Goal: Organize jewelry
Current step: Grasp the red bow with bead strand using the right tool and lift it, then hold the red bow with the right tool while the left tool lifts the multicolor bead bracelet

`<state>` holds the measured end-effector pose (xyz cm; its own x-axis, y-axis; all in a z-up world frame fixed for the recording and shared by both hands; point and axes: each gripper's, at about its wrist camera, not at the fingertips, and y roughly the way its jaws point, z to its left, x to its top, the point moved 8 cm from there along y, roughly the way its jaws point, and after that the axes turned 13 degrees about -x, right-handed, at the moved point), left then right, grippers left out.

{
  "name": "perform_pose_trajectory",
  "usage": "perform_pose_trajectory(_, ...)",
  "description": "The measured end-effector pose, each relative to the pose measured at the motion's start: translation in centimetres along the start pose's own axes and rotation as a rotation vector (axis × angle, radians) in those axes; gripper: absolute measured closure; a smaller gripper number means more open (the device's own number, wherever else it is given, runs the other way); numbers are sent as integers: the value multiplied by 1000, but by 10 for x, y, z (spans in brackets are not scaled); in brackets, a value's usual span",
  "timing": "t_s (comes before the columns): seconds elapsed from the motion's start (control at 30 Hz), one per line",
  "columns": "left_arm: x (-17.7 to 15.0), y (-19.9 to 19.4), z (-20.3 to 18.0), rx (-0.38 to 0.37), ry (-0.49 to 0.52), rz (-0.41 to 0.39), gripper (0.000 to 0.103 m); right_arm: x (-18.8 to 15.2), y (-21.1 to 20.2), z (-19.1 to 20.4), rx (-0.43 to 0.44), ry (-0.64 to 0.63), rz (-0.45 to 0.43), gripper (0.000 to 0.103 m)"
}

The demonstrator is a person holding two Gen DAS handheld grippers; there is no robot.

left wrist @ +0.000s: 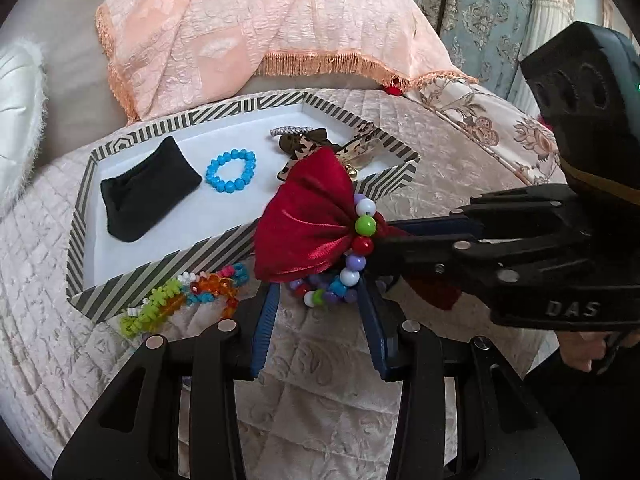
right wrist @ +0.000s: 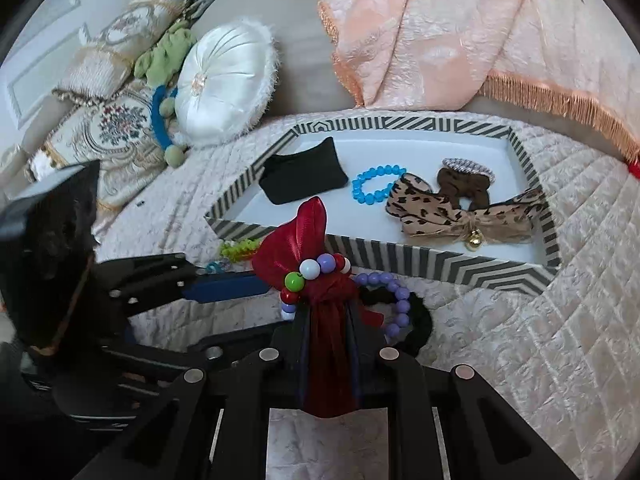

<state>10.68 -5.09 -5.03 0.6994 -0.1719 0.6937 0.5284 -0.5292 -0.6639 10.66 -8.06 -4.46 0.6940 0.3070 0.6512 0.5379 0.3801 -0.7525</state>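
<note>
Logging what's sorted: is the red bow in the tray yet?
Out. The right gripper holds the red bow above the bedspread, outside the tray.

- Two grippers are showing: the left gripper (left wrist: 320,304) and the right gripper (right wrist: 328,320).
- One striped tray (right wrist: 420,254) is sitting on the bed (right wrist: 520,340).
- Inside the tray, one black pouch (right wrist: 304,178), one blue bead bracelet (right wrist: 376,184), one brown scrunchie (right wrist: 464,186), one leopard-print bow (right wrist: 460,210) and one sparkly band (right wrist: 468,166) are lying.
- One red bow (right wrist: 296,252) is showing.
- One multicolored bead bracelet (left wrist: 362,248) is hanging against the red bow.
- One purple bead bracelet (right wrist: 396,300) is lying on the bed.
- A cluster of bright plastic bracelets (left wrist: 184,300) is lying outside the tray; their number cannot be told.
- One peach throw (right wrist: 460,32) and one round white cushion (right wrist: 224,80) are showing.
</note>
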Motion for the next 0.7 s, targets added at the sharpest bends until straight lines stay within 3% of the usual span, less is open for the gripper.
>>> perform_pose_trajectory(0.17, -1, 7, -1, 1, 11, 14, 64, 2, -3, 4, 69, 48, 0, 88)
perform_pose_trajectory(0.27, 0, 7, -2, -27, 8, 13, 91, 1, -2, 5, 63, 39, 6, 88)
perform_pose_trajectory(0.47, 2, 0, -5, -40, 12, -8, 93, 1, -2, 1, 53, 35, 4, 88)
perform_pose_trajectory(0.7, 15, -26, 28, 18, -123, -103, 93, -2, -3, -11, -16, 11, 10, 88)
